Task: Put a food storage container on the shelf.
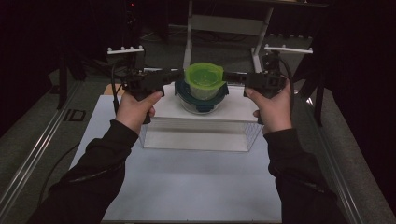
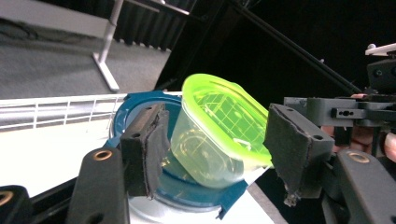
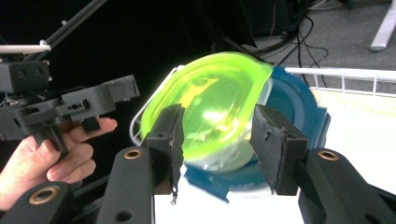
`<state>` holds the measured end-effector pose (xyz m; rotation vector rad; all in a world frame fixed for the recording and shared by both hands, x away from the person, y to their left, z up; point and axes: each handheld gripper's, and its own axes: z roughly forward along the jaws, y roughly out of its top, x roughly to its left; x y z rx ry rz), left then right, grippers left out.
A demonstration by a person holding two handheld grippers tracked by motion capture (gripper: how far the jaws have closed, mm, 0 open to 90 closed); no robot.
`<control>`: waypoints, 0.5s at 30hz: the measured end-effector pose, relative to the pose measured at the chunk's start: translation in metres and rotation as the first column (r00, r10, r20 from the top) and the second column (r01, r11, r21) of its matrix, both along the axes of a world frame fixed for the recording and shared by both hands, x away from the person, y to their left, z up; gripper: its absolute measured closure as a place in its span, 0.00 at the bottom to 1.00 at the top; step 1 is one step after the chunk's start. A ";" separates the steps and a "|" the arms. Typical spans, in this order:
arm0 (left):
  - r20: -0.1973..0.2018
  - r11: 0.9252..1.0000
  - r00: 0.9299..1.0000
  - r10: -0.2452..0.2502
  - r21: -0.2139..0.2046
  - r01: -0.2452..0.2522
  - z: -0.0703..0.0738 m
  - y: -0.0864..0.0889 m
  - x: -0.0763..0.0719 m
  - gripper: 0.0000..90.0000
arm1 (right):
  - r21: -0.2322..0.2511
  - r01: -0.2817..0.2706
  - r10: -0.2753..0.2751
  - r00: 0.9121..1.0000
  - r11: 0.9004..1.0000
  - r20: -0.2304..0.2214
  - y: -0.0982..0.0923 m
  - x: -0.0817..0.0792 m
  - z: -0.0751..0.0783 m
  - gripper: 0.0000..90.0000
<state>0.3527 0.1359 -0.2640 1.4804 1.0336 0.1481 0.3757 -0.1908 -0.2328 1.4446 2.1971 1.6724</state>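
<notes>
A clear tub with a lime-green lid [image 1: 204, 79] rests tilted inside a wider clear bowl with a dark blue rim [image 1: 201, 101], on a white raised block [image 1: 236, 109]. My left gripper [image 1: 180, 75] is level at the tub's left side and my right gripper [image 1: 228, 77] at its right side. In the left gripper view the jaws [image 2: 217, 144] stand apart with the green-lidded tub [image 2: 219, 126] beyond them and no pad pressing on it. The right gripper [image 3: 223, 140] is likewise open in front of the tub [image 3: 210, 107].
The block stands on a white table top [image 1: 187, 182] with metal rails at both sides. A grey desk frame [image 1: 189, 37] stands behind. A white wire rack edge [image 3: 345, 79] runs along the block's far side. The other hand and its gripper [image 3: 70, 107] are close by.
</notes>
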 end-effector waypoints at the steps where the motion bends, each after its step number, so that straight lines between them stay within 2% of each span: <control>1: 0.011 1.000 1.000 -0.005 0.011 0.005 0.000 0.000 -0.005 0.44 | 0.008 -0.010 0.010 1.000 1.000 0.008 -0.001 -0.005 -0.001 0.60; 2: 0.029 1.000 1.000 -0.012 0.022 0.011 -0.001 0.001 -0.010 0.43 | 0.010 -0.017 0.017 1.000 1.000 0.016 -0.001 -0.010 -0.002 0.60; 3: 0.049 1.000 0.998 -0.027 0.014 0.027 -0.003 0.001 -0.015 0.40 | 0.003 -0.023 0.023 0.999 1.000 0.022 -0.001 -0.014 -0.003 0.60; 5: 0.097 0.996 0.991 -0.094 0.001 0.094 -0.007 0.004 -0.024 0.31 | 0.008 -0.043 0.043 0.999 0.999 0.029 -0.002 -0.023 -0.005 0.62; 6: 0.103 0.995 0.990 -0.095 -0.001 0.095 -0.009 0.004 -0.028 0.27 | 0.002 -0.049 0.049 0.998 0.999 0.034 -0.001 -0.026 -0.007 0.62; 8: 0.111 0.994 0.988 -0.107 0.016 0.106 -0.013 0.005 -0.035 0.27 | 0.012 -0.068 0.067 0.997 0.998 0.038 0.000 -0.034 -0.010 0.67; 9: 0.120 0.994 0.987 -0.109 0.020 0.107 -0.016 0.004 -0.038 0.27 | 0.001 -0.080 0.080 0.996 0.997 0.045 0.003 -0.038 -0.013 0.68; 13: 0.197 0.992 0.973 -0.121 0.071 0.109 -0.027 0.001 -0.052 0.18 | -0.032 -0.103 0.105 0.992 0.994 0.063 0.015 -0.048 -0.027 0.74; 14: 0.197 0.992 0.973 -0.121 0.071 0.109 -0.027 0.001 -0.052 0.17 | -0.032 -0.103 0.105 0.992 0.994 0.063 0.015 -0.048 -0.027 0.74; 15: 0.227 0.989 0.966 -0.122 0.106 0.100 -0.031 -0.001 -0.058 0.17 | -0.051 -0.103 0.106 0.992 0.993 0.071 0.018 -0.050 -0.030 0.75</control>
